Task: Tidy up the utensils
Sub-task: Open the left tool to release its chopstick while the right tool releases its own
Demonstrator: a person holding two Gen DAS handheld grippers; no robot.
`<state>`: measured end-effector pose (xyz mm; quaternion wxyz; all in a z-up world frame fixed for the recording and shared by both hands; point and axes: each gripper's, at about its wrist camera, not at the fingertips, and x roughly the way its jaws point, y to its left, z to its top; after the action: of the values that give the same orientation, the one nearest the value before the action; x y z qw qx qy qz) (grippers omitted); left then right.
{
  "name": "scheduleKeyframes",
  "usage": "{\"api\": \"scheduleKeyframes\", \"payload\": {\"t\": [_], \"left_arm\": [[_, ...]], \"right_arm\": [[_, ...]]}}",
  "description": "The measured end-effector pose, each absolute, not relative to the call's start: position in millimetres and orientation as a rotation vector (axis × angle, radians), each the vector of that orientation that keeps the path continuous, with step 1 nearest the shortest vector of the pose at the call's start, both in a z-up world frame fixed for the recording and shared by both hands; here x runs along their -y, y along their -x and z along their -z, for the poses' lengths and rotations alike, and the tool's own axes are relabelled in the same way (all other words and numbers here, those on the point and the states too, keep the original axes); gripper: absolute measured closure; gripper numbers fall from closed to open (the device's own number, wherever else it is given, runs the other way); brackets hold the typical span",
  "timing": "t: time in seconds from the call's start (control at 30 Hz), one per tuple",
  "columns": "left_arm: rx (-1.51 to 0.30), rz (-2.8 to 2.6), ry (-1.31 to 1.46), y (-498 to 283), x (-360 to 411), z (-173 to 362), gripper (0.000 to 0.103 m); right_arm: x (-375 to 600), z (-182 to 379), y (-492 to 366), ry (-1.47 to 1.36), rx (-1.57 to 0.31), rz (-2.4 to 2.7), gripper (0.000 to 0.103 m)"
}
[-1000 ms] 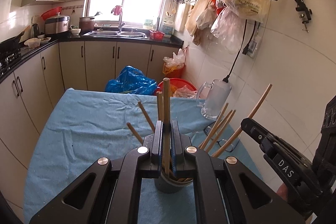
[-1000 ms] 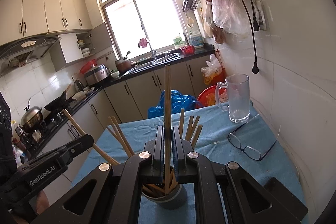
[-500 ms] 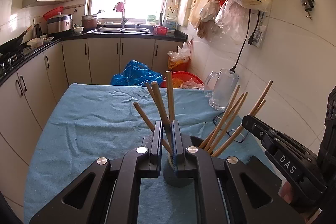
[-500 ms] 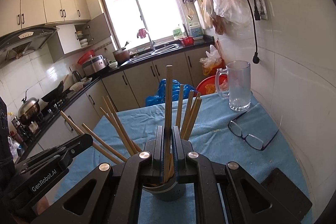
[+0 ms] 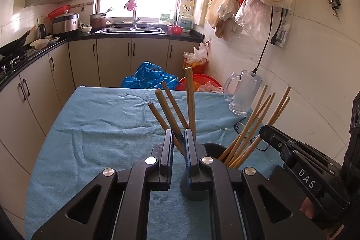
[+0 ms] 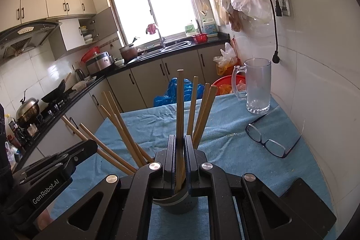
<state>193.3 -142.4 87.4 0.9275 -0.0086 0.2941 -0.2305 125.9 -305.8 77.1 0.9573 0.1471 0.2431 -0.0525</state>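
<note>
Right gripper (image 6: 179, 145) clamped on upright chopstick (image 6: 180, 105) over grey holder (image 6: 177, 204).

Pale, matt wood is seen in the chopsticks (image 6: 180, 118). The holder (image 6: 177, 204) appears as dull grey plastic. The table is covered by a rumpled blue cloth (image 5: 101, 123). The mug (image 6: 257, 87) is clear glass.

"DAS" marks the right gripper (image 5: 263, 134); "GenRobot.AI" marks the left gripper (image 6: 92, 145).
</note>
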Motion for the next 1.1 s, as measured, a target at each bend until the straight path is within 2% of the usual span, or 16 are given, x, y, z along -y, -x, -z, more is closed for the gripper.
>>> {"api": "scheduleKeyframes", "payload": {"t": [1.1], "left_arm": [[-0.62, 0.44, 0.012, -207.8, 143.2, -69.6, 0.091]], "right_arm": [[300.8, -70.3, -139.3, -0.266, -0.512, 0.114, 0.095]]}}
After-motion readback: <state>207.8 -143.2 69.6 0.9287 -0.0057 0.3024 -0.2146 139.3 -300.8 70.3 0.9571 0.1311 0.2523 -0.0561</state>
